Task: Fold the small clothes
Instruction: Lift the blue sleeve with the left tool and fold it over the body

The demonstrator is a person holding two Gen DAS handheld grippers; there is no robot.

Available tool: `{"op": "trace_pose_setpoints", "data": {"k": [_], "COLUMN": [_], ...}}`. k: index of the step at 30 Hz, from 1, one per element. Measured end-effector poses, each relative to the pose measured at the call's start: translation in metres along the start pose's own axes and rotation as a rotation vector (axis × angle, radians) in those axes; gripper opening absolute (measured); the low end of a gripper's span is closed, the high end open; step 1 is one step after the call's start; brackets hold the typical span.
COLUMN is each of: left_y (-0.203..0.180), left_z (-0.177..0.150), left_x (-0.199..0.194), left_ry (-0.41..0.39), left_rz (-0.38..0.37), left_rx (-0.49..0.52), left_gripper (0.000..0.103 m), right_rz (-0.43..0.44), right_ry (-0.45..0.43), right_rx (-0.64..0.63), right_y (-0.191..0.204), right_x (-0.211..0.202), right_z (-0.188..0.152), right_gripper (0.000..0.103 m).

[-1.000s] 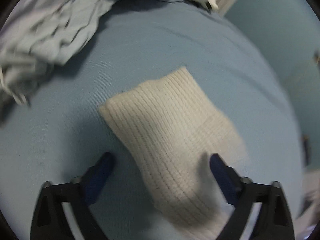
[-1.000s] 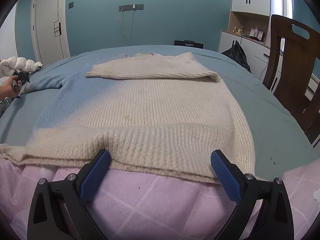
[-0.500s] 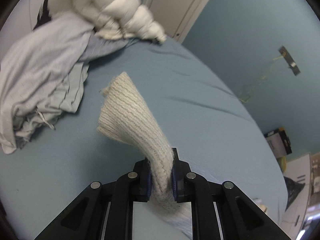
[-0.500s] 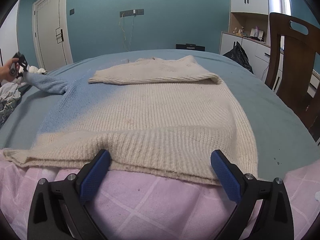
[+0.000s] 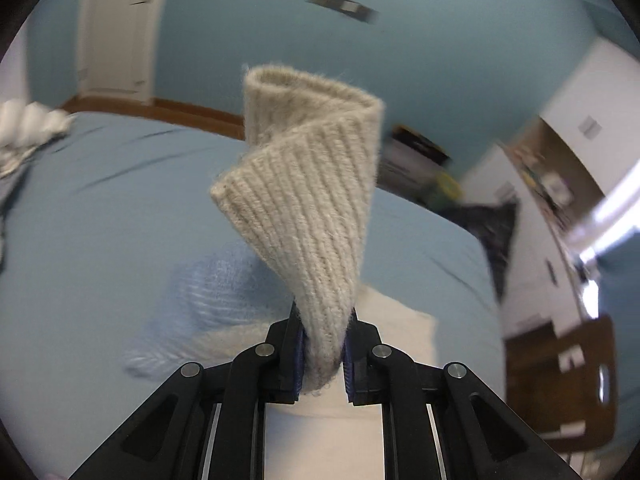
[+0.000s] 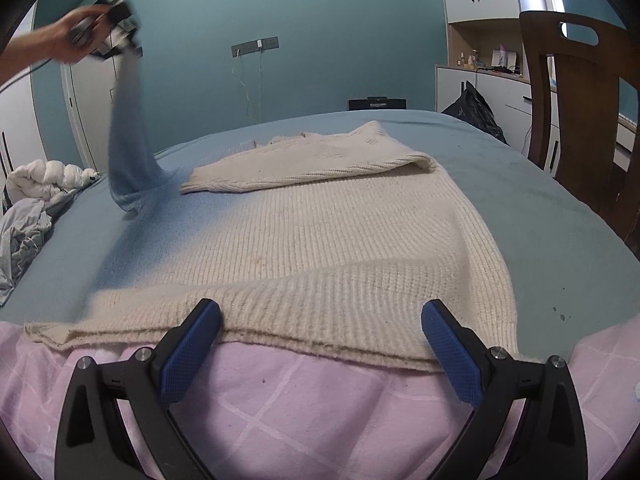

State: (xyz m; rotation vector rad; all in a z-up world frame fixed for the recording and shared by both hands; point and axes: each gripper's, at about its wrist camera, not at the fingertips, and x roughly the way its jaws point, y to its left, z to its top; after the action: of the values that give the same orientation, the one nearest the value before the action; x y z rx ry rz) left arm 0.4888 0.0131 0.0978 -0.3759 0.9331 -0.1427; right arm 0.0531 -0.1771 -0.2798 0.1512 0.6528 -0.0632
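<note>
The sweater (image 6: 320, 232) lay flat on the blue bedsheet (image 6: 560, 208), its hem at the near edge where the pink quilt (image 6: 300, 408) begins. One sleeve was already laid across the chest near the collar. The other sleeve (image 6: 130, 148) was off the bed, rising in a steep line from the shoulder up to my left claw (image 5: 323, 354). I judged it was held high so that the full length would clear the sheet and could be carried over the body without dragging or bunching.

Left claw: closed nearly all the way, its two blue pads pinching the sleeve just below the cuff (image 5: 308, 168). The cuff end stood up above the pads and curled over on itself. The grip looked firm; no slack knit showed between the pads.

Right claw (image 6: 320, 344): spread wide, holding nothing. It sat low at the near edge of the bed, over the quilt, its tips just short of the hem. Whether the tips touched the knit I could not tell. I judged it was parked there to steady the hem if the lift tugged the sweater out of square.

A heap of other clothes (image 6: 28, 216) lay apart at the far left.
</note>
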Motion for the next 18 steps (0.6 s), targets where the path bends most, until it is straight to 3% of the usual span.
{"op": "trace_pose_setpoints", "data": {"k": [1,3,4,5,6,8,10,14,18], "left_y": [-0.042,-0.089,-0.107,-0.123,-0.131,-0.14,-0.134,-0.079,0.009], "left_z": [-0.019,-0.048,-0.061,-0.072,-0.079,-0.099,-0.11,-0.149,-0.19], "left_x": [0.007,0.008,0.007,0.004,0.0,-0.017,-0.026,-0.028,-0.034], "left_ry": [-0.016,-0.054,-0.052,-0.036,-0.041,-0.105,-0.091,-0.017,-0.109], "left_rz": [-0.033,-0.117,-0.189,-0.244,-0.261,-0.278,-0.28,-0.067,0.196], "left_rx": [0.045,0.044,0.033,0.03,0.03,0.05,0.099,0.157,0.221], "left_gripper": [0.016,0.026,0.051,0.089,0.1,0.103,0.103,0.103,0.103], "right_rz": [0.003,0.011,0.014,0.019,0.024,0.031,0.036,0.043,0.054], "right_ry": [0.001,0.004,0.006,0.003,0.001,0.0,0.001,0.007,0.027], "right_rx": [0.007,0.017,0.025,0.034,0.043,0.06,0.063,0.056,0.059], "right_y": [-0.002,-0.006,-0.008,-0.01,-0.013,-0.017,-0.018,-0.015,-0.016], "right_x": [0.001,0.001,0.002,0.001,0.0,0.0,-0.001,-0.001,0.001], "right_z": [0.0,0.0,0.0,0.0,0.0,0.0,-0.001,-0.002,-0.001], "right_gripper": [0.099,0.099,0.099,0.099,0.099,0.099,0.099,0.099,0.099]}}
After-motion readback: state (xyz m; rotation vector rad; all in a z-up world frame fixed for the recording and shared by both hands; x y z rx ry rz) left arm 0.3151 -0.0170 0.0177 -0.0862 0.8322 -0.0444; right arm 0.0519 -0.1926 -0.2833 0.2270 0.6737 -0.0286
